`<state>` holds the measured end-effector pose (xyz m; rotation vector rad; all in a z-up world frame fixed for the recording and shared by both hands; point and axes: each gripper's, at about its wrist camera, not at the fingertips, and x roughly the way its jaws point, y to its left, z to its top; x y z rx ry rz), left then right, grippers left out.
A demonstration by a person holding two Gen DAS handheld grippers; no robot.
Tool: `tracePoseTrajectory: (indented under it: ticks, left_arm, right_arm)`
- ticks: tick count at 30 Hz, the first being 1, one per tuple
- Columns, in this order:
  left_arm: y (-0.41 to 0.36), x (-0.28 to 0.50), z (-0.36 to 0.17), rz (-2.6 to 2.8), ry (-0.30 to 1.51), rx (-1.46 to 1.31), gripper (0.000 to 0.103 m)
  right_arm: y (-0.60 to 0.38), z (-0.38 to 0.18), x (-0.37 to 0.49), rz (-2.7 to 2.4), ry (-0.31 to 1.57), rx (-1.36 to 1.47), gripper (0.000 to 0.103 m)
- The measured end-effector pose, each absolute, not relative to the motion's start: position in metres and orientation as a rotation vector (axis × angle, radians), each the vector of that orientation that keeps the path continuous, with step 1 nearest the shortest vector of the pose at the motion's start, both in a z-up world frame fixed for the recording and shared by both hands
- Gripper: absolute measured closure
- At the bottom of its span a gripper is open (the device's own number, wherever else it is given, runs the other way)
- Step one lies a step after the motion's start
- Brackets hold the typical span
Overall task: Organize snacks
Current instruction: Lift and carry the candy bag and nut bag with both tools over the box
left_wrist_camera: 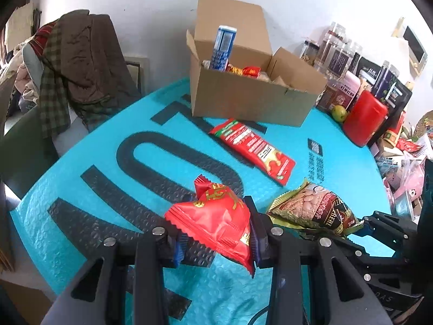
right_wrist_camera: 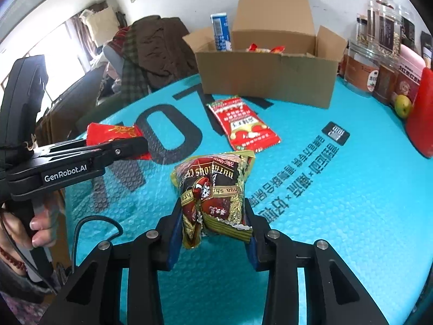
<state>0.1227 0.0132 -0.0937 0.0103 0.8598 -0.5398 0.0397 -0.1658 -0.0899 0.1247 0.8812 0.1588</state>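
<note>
My left gripper [left_wrist_camera: 216,216] is shut on a red snack packet [left_wrist_camera: 216,222] and holds it just above the turquoise mat [left_wrist_camera: 94,216]. My right gripper [right_wrist_camera: 213,214] is shut on a brown-and-gold snack packet [right_wrist_camera: 213,189], which also shows in the left wrist view [left_wrist_camera: 314,208]. A long red snack packet [left_wrist_camera: 251,146] lies flat on the mat between the grippers and the open cardboard box [left_wrist_camera: 243,100]; it also shows in the right wrist view [right_wrist_camera: 240,122]. The box [right_wrist_camera: 265,78] holds a blue-and-white carton [left_wrist_camera: 223,47] and several red packets.
Jars, a red container [left_wrist_camera: 365,116] and a green fruit [left_wrist_camera: 339,113] crowd the table's right edge. A chair draped with brown clothes [left_wrist_camera: 81,62] stands at the far left. The left gripper body [right_wrist_camera: 67,159] and the hand holding it fill the left of the right wrist view.
</note>
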Motion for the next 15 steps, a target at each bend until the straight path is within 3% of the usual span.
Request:
tracePoseTrajectory:
  ticks: [15]
  left_arm:
    - [-0.008,0.130,-0.019,-0.596,0.693,0.000,0.066]
  right_arm:
    - [-0.183,-0.020,0.040,0.172,0.718,0.126,0.065]
